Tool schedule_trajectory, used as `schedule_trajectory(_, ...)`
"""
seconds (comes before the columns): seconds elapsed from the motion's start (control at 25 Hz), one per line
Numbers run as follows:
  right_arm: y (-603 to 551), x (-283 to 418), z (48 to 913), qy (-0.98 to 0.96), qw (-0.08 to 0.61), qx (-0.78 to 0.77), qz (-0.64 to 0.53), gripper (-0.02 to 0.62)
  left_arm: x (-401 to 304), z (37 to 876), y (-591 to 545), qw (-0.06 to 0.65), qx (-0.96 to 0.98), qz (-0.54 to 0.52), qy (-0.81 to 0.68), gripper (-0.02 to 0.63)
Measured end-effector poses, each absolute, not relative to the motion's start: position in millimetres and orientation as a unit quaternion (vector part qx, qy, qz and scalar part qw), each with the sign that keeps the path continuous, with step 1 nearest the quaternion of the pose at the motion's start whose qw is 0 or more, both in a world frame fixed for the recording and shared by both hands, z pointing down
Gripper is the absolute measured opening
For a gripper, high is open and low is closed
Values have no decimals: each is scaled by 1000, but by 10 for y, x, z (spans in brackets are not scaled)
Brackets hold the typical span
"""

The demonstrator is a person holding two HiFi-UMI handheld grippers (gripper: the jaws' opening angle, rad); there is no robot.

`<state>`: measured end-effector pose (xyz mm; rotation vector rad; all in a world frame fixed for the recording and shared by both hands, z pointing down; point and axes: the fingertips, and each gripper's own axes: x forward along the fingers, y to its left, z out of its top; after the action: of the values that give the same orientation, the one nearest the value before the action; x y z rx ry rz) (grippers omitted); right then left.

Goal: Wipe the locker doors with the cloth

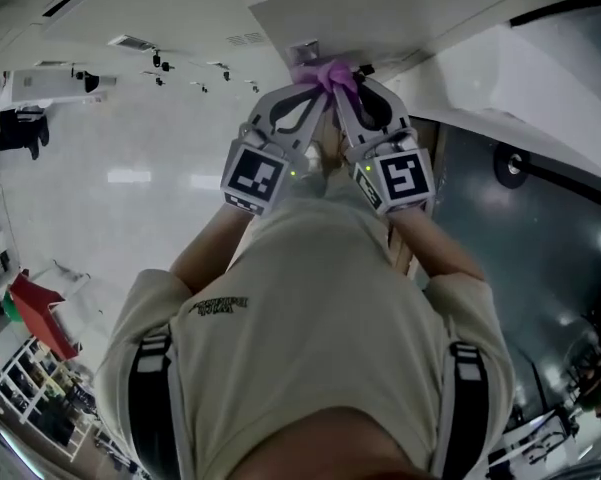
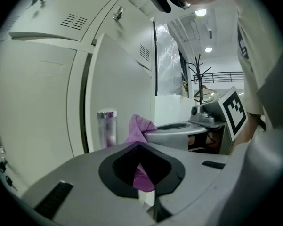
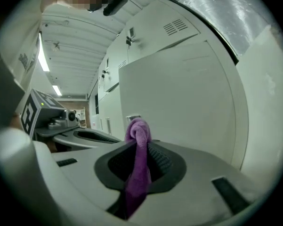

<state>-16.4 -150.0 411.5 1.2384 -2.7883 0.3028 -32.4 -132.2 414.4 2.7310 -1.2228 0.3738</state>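
Observation:
A purple cloth [image 1: 328, 73] is bunched between both grippers, held up against the white locker door [image 1: 380, 18]. My left gripper [image 1: 316, 88] is shut on the cloth's left part, and my right gripper [image 1: 342, 90] is shut on its right part, tips almost touching. In the left gripper view the cloth [image 2: 140, 126] sticks out past the closed left gripper [image 2: 142, 149], close to the locker door [image 2: 37, 102] and a metal handle [image 2: 107, 126]. In the right gripper view the cloth [image 3: 139, 134] hangs through the closed right gripper [image 3: 140, 149], in front of a locker door [image 3: 188, 98].
More white lockers with vent slots [image 3: 174, 27] run along the row. A coat rack [image 2: 198, 74] stands further back. A glossy dark floor [image 1: 520, 228] lies to the right, a red object [image 1: 40, 313] and shelving to the lower left.

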Motion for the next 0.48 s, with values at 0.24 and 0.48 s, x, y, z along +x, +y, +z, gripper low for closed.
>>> schedule_trajectory(0.24,-1446,-464,4357,-922,60,370,100,48,-624,4363,-1269,79,880,138,-447,0)
schedule_trajectory(0.48,-1502,-600,4554,-926,77,358,91,48,-748,4528,-1332,94,865,149,-469,0)
